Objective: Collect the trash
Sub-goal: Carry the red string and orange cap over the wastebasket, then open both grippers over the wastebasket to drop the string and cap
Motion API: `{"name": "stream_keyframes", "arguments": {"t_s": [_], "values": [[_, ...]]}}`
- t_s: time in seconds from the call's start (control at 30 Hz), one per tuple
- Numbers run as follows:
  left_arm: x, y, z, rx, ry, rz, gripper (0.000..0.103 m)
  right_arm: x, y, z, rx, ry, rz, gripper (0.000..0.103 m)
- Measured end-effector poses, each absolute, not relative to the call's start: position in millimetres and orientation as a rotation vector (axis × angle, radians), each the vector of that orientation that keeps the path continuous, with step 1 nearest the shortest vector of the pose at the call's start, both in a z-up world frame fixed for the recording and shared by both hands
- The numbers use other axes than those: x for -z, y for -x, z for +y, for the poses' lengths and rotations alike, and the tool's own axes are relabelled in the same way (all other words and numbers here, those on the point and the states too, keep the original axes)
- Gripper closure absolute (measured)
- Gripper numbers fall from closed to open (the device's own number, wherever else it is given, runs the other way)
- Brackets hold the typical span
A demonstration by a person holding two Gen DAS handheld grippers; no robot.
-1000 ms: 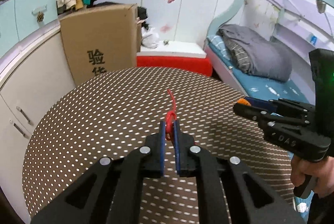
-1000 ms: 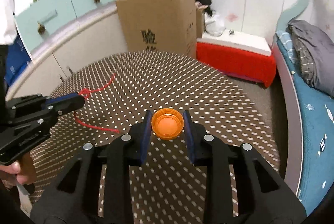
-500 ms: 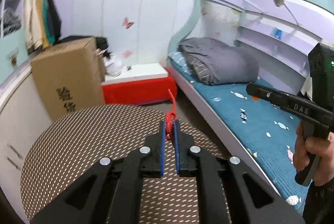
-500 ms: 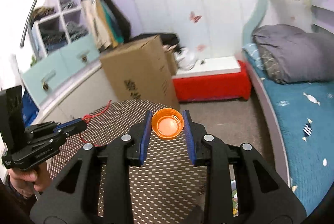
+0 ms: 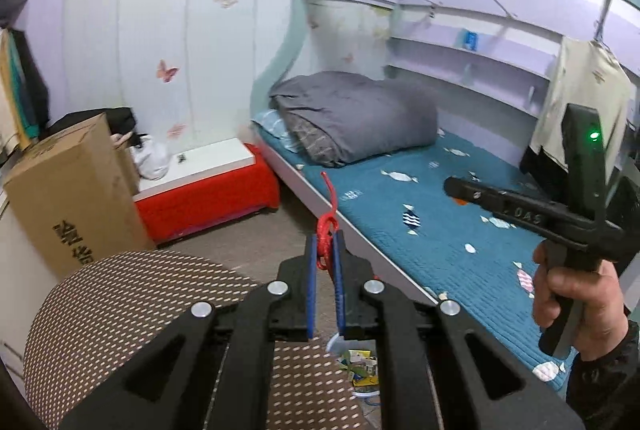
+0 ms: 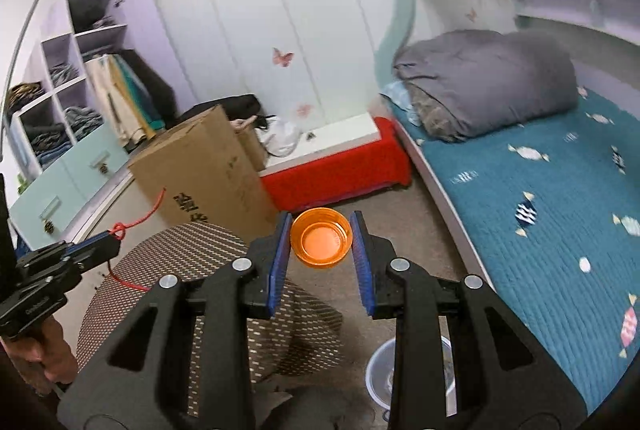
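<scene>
Bottom centre of the right wrist view, the bin (image 6: pixel 378 370) waits on the floor (drop-off, I'd guess), so the right gripper (image 6: pixel 321 242) clamps the orange cap (image 6: pixel 321 242) while the left gripper (image 5: pixel 325 250) pinches the red string (image 5: pixel 329 213).

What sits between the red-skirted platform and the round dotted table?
In the right wrist view, bare beige floor lies between the red-skirted platform and the round dotted table; the cardboard box stands left of that stretch.
</scene>
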State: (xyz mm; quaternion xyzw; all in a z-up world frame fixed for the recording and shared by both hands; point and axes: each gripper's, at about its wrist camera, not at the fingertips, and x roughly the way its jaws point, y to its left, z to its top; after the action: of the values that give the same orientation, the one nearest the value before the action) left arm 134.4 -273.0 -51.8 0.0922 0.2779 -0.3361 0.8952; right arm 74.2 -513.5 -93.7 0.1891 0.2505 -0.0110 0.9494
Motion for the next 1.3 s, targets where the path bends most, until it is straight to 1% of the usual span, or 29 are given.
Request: {"name": "stream_keyframes", "arguments": {"t_s": [0.1, 0.3, 0.7, 0.83, 0.9, 0.93, 0.97, 1.0, 1.03, 1.07, 1.13, 1.2, 1.27, 1.3], "values": [[62, -137, -297, 0.723, -0.212, 0.606, 0.096, 111, -73, -531, 0.048, -0.421, 0.541, 0.073], [101, -150, -340, 0.751, -0.246, 0.709, 0.096, 165, -84, -561, 0.081, -0.514, 0.638, 0.073], [244, -195, -410, 0.747, -0.377, 1.07, 0.096, 295, -114, -585, 0.099, -0.709, 0.882, 0.073], [270, -204, -426, 0.742, -0.414, 1.131, 0.095, 321, -119, -588, 0.106, -0.76, 0.919, 0.073], [281, -209, -434, 0.732, -0.435, 1.156, 0.092, 333, -122, -590, 0.108, -0.785, 0.936, 0.073], [285, -211, -438, 0.726, -0.443, 1.166, 0.081, 338, -123, -591, 0.111, -0.797, 0.944, 0.073], [288, -214, -440, 0.718, -0.446, 1.172, 0.055, 342, -124, -592, 0.116, -0.809, 0.953, 0.07], [290, -217, -441, 0.704, -0.447, 1.168, 0.038, 347, -125, -594, 0.122, -0.823, 0.963, 0.049], [289, -218, -440, 0.682, -0.45, 1.154, 0.016, 354, -124, -596, 0.133, -0.849, 0.973, 0.038], [287, -220, -439, 0.66, -0.448, 1.129, 0.014, 358, -123, -598, 0.139, -0.872, 0.972, 0.032], [284, -223, -437, 0.654, -0.448, 1.129, 0.013, 365, -119, -601, 0.15, -0.91, 0.979, 0.028], [283, -222, -435, 0.648, -0.444, 1.134, 0.013, 369, -115, -603, 0.158, -0.944, 0.978, 0.014], [277, -221, -430, 0.641, -0.432, 1.111, 0.011, 366, -110, -604, 0.163, -0.957, 0.966, 0.011], [271, -219, -425, 0.633, -0.425, 1.095, 0.011, 364, -107, -604, 0.167, -0.957, 0.964, 0.007]]}}
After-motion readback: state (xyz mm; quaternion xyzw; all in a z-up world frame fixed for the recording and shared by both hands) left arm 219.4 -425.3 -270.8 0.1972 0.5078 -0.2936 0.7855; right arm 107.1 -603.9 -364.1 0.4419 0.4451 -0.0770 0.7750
